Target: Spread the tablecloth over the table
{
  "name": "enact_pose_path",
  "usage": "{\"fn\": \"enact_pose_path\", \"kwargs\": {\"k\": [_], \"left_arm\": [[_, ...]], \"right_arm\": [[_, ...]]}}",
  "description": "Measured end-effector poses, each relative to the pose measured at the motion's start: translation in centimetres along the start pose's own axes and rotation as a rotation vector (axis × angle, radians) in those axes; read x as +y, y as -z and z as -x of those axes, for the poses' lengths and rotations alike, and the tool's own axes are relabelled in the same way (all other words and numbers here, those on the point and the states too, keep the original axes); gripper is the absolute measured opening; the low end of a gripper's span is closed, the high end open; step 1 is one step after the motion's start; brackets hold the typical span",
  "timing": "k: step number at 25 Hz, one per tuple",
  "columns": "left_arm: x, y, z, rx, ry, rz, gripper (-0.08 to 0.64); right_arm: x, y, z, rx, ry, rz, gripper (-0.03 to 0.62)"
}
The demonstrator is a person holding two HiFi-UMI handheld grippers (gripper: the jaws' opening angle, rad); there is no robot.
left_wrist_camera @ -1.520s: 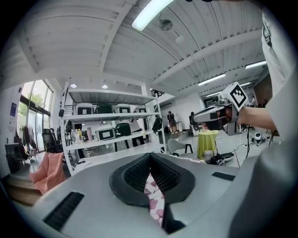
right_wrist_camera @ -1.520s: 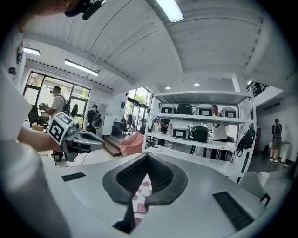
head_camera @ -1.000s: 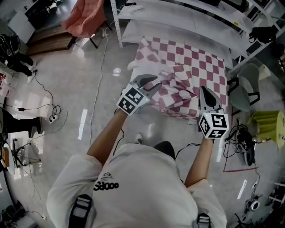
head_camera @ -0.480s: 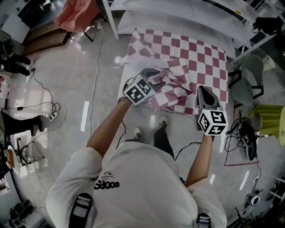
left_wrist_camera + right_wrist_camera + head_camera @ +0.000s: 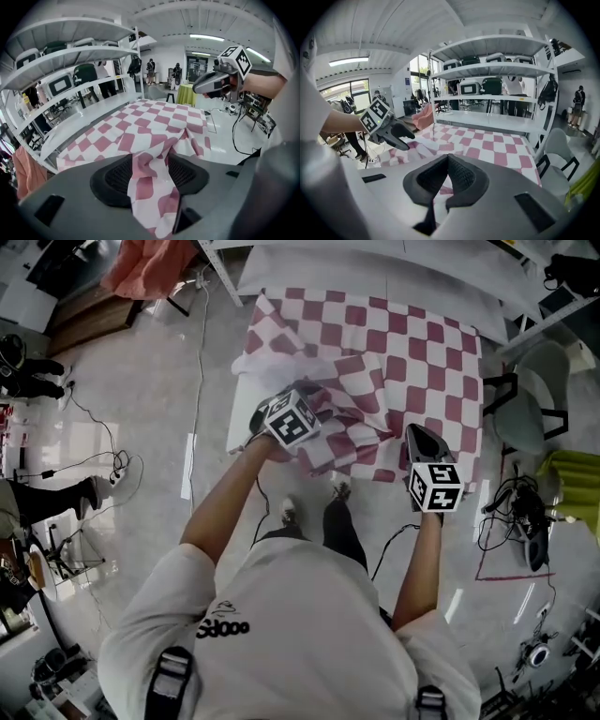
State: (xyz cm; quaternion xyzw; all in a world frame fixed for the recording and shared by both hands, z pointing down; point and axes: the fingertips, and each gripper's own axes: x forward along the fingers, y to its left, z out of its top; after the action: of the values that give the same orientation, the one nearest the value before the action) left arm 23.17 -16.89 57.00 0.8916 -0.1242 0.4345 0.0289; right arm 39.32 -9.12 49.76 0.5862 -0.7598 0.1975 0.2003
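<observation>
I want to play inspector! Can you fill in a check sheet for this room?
Surface: white table, mostly covered.
Job's things: pink-and-white checked tablecloth, rumpled along the near edge.
Clutter: nothing seen.
Grippers: left gripper jaws apart, just been opening, cloth strip between them; right gripper jaws closed on the cloth's edge.
Cables: black cables tangled on the floor.
Surroundings: white metal shelving behind the table, grey chair beside it.

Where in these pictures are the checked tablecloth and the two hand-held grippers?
tablecloth (image 5: 412,343), head view, on the flat checked part lying on the table.
left gripper (image 5: 410,142), right gripper view, midway between its two dark fingertips.
right gripper (image 5: 197,88), left gripper view, at its pointed front tip.
</observation>
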Motion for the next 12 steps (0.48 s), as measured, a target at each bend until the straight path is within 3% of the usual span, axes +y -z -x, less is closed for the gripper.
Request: {"fn": "enact_pose_path", "kwargs": {"k": [5,12], "left_arm": [[0.5,2.2,-2.2,0.076,-0.020,0.012,0.249],[1.4,3.7,-3.7,0.101,-0.068,0.075,0.101]], "right_arm": [[-2.1,5.3,-3.0,0.112,-0.006,-0.053,0.015],[-2.4,7.2,-4.8,0.150,-0.020,-0.080,0.015]]}}
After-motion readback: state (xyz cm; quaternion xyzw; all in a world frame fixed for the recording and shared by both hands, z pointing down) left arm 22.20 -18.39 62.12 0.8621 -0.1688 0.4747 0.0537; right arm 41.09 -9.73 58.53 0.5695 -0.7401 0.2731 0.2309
